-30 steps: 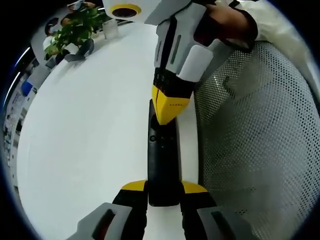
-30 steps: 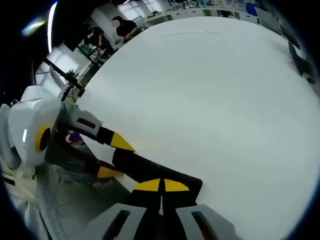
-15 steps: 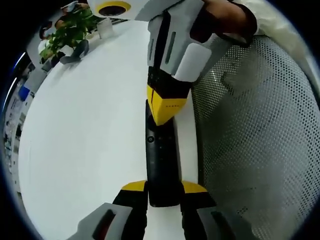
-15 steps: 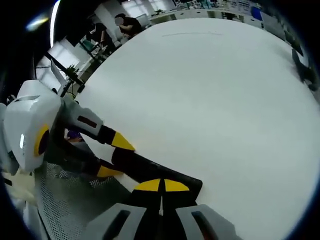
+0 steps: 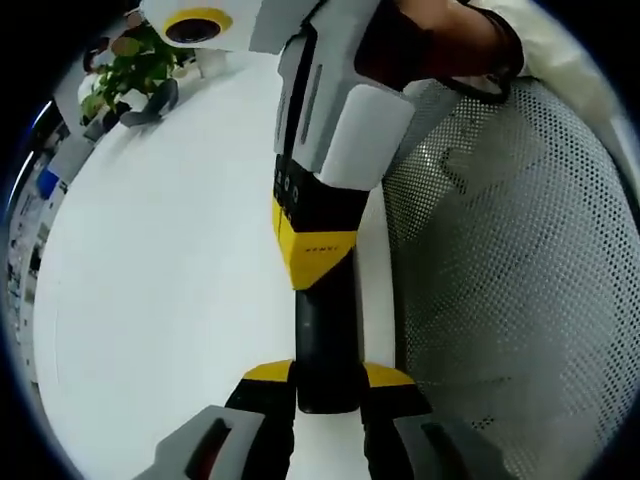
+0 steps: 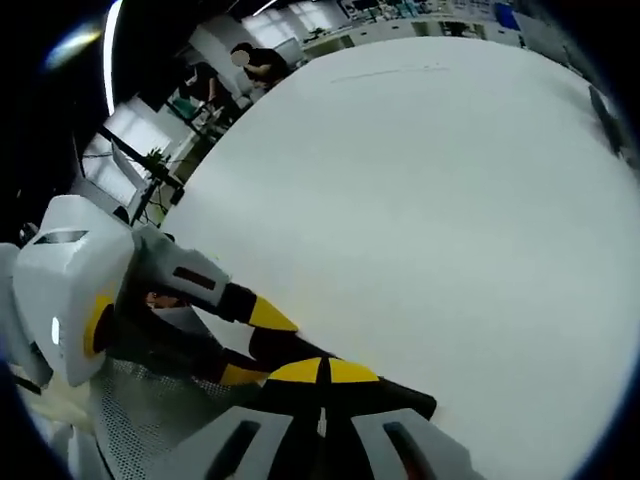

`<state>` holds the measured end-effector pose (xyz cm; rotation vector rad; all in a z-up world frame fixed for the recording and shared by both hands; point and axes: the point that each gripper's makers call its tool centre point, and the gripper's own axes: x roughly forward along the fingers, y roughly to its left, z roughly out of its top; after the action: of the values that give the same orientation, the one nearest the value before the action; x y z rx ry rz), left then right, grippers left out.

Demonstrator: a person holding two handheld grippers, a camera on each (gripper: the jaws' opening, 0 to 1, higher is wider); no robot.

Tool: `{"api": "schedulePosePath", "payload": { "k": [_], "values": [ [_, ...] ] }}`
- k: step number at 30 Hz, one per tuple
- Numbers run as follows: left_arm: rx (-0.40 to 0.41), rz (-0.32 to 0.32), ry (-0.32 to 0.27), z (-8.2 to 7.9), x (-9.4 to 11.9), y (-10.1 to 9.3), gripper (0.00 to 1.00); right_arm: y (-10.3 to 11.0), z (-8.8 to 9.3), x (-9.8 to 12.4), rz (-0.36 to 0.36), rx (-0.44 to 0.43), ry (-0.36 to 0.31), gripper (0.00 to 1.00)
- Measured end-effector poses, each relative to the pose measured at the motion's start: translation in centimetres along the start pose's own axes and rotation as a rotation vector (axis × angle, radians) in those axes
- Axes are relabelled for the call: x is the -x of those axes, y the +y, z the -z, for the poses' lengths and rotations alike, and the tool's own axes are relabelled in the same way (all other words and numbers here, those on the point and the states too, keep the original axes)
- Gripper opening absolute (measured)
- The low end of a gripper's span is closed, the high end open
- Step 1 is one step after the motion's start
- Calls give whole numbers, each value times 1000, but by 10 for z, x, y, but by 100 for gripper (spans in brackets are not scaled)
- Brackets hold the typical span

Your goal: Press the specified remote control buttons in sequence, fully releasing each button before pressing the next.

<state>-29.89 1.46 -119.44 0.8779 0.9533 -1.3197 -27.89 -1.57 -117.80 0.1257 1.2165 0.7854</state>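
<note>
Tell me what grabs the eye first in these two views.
The black remote control stands out, clamped at its near end between the left gripper jaws over the white table. The right gripper comes down with closed yellow tips onto its upper face. A white mesh chair back rises beside them.

Surroundings — white table, mesh chair, office beyond.

The table [image 5: 150, 300] is broad and white; a potted plant [image 5: 125, 75] stands at its far edge, with a dark object [image 5: 160, 98] just beside it. A pale mesh chair [image 5: 500, 300] sits against the table's near edge. In the right gripper view — a seated person [image 6: 262, 62], desks, a bright window [image 6: 135, 125].
</note>
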Motion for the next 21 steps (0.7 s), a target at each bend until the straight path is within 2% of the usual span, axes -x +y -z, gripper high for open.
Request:
{"api": "schedulePosePath", "payload": {
  "k": [4,9,21],
  "values": [
    [12,-8,-13,-1,0,0,23,-2,3,-1,13,12,14,0],
    [20,-7,-22,-2,-1,0,23,-4,3,0,-2,-25,3,0],
    [34,-5,-48,-4,-1,1,23,-7,1,-1,9,-11,-1,0]
  ]
}}
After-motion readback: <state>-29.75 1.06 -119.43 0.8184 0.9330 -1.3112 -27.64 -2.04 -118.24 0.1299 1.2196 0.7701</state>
